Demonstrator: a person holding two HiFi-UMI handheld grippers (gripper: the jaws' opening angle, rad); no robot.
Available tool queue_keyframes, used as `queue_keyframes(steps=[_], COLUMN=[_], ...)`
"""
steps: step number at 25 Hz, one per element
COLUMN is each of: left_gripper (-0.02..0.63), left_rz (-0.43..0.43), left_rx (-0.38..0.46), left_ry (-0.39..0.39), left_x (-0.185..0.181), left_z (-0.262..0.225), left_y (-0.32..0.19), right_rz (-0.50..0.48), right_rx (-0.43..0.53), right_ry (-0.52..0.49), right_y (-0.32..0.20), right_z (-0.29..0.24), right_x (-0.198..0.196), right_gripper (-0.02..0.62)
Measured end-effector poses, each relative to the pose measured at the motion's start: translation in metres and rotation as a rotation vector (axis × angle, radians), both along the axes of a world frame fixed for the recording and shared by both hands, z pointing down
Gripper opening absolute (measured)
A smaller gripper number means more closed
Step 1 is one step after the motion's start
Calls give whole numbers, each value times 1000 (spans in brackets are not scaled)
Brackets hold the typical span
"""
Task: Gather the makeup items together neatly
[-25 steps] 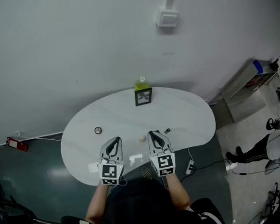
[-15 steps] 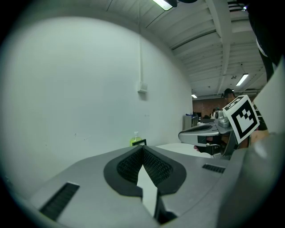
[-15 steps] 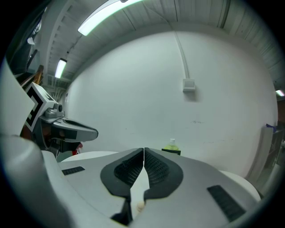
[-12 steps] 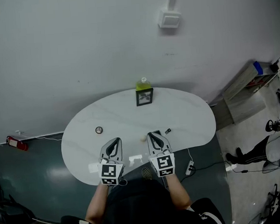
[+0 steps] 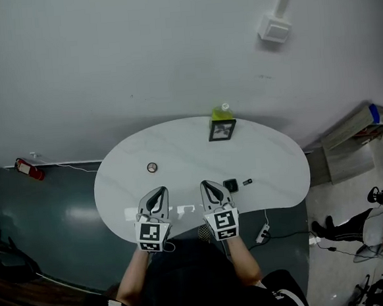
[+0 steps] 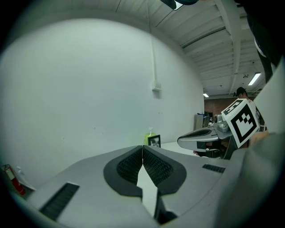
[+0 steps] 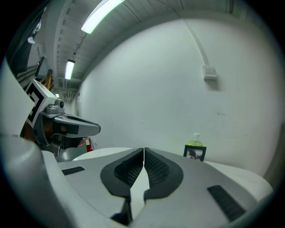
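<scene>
At the near edge of the table (image 5: 177, 143), 2 claws side by side – left gripper (image 5: 157, 192) and right gripper (image 5: 206, 183), both pinched closed on nothing. Just past the right one lie a compact (image 5: 230, 185) and tube (image 5: 247, 181); a pot (image 5: 152, 167) sits apart, left – frame (image 5: 222, 130) and bottle (image 5: 222, 112) at the far edge

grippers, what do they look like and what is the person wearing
The left gripper and right gripper are matching light grey, leaf-shaped shells with black ribbed pads. Each carries a white cube printed with black square markers. The person wears a black top that leaves the forearms bare.
</scene>
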State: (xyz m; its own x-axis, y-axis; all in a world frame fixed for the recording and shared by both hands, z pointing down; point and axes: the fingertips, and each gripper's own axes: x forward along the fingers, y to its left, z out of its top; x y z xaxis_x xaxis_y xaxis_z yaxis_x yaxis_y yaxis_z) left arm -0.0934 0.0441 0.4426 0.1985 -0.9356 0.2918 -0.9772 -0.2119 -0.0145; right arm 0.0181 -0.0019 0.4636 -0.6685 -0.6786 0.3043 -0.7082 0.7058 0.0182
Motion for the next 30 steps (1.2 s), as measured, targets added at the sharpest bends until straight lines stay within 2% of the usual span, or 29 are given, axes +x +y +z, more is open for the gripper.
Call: queue_keyframes(steps=[7, 11, 14, 22, 30], left_gripper=[20, 20, 20, 20, 20], left_rz=[-124, -138, -158, -137, -109], left_rx=[-63, -102, -123, -193, -266], left_ry=[25, 1, 11, 46, 83], left_x=[-80, -116, -142, -182, -202], left_z=[27, 45, 58, 100, 146], left_y=[14, 16, 13, 3, -14], right_rz=[-143, -192, -206, -184, -158], right_rx=[-38, -66, -89, -144, -208], right_ry=[23, 41, 61, 127, 169], right_y=[1, -2, -6, -25, -46], right_z=[20, 41, 59, 105, 155], right_x=[-88, -130, -157, -192, -213], right_gripper=[34, 34, 34, 34, 34])
